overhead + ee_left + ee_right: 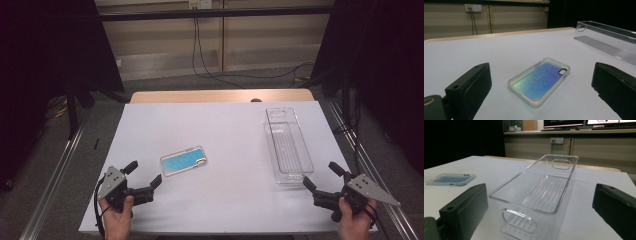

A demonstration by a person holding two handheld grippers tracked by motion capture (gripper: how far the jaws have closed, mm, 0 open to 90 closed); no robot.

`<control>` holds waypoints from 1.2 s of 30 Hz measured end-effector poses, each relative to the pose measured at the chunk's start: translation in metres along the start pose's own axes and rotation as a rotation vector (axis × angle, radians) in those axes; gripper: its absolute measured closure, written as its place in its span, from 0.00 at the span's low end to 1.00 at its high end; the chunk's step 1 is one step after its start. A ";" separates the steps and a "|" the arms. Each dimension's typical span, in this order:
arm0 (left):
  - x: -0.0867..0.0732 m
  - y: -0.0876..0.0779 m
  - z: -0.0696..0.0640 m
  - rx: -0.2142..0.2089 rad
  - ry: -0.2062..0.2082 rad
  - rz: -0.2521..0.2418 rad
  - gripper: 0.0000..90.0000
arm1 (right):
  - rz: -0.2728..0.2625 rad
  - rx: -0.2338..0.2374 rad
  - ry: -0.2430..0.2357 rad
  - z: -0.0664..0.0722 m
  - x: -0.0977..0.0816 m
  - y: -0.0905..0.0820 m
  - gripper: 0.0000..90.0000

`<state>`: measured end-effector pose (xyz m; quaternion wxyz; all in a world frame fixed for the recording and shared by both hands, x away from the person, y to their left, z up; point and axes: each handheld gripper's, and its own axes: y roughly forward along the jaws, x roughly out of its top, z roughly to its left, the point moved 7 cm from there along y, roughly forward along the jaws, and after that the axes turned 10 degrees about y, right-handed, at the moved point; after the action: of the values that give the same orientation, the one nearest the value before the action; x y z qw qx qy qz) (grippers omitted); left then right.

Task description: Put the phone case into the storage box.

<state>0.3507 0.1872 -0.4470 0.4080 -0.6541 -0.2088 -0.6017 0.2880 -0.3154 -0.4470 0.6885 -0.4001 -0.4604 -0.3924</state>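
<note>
A phone case point(184, 161) with an iridescent blue back lies flat on the white table, left of the middle. In the left gripper view the phone case point(540, 80) lies just beyond the two black jaws. My left gripper point(144, 174) stands open a short way to its lower left, holding nothing. A clear plastic bin point(287, 143) stands empty at the right. My right gripper point(323, 176) is open just off the bin's near end. The right gripper view has the bin point(541, 192) straight ahead and the phone case point(451, 179) far left.
The white table top point(220, 130) has free room between the case and the bin. A wooden edge point(220, 95) runs along its far side. Metal rails point(55, 170) flank the table, and cables point(210, 70) lie on the floor beyond.
</note>
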 end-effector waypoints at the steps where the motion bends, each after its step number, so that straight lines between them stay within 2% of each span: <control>1: 0.002 0.003 -0.001 -0.013 0.005 -0.001 0.03 | 0.000 0.000 0.000 0.000 0.000 0.000 0.00; 2: 0.002 0.003 -0.001 -0.013 0.005 -0.001 0.03 | 0.003 0.006 -0.005 0.001 0.000 0.000 0.00; 3: 0.004 0.006 -0.001 -0.010 0.034 0.006 0.03 | 0.002 0.005 -0.003 0.001 0.000 0.000 0.00; 6: 0.006 0.010 -0.001 -0.026 -0.001 -0.001 0.03 | 0.002 0.007 -0.007 0.002 0.000 0.001 0.00; 9: 0.006 0.014 0.001 -0.032 0.009 0.004 0.02 | 0.001 0.003 -0.004 0.001 0.000 0.001 0.01; 12: 0.007 0.019 0.003 -0.049 -0.010 0.002 0.02 | 0.002 0.002 0.002 0.000 0.000 0.000 0.00; 14: 0.008 0.023 0.003 -0.058 0.000 0.006 0.02 | 0.003 0.004 0.004 0.001 -0.001 0.001 0.00; 17: 0.012 0.028 0.002 -0.052 0.028 0.006 0.02 | 0.004 0.010 -0.006 0.002 -0.001 0.001 0.00; 20: 0.016 0.032 0.004 -0.046 0.013 0.008 0.02 | 0.007 0.009 -0.007 0.002 -0.001 0.001 0.00; 23: 0.022 0.040 0.005 -0.047 0.041 0.001 0.02 | 0.013 -0.003 -0.006 0.001 -0.002 0.001 0.01; 36: 0.043 0.056 0.013 -0.038 0.050 -0.034 0.04 | 0.014 0.012 -0.016 0.003 -0.002 0.001 0.01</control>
<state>0.4097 0.1560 -0.4212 0.3902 -0.6429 -0.1985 -0.6285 0.2872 -0.3120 -0.4483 0.6899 -0.4023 -0.4654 -0.3814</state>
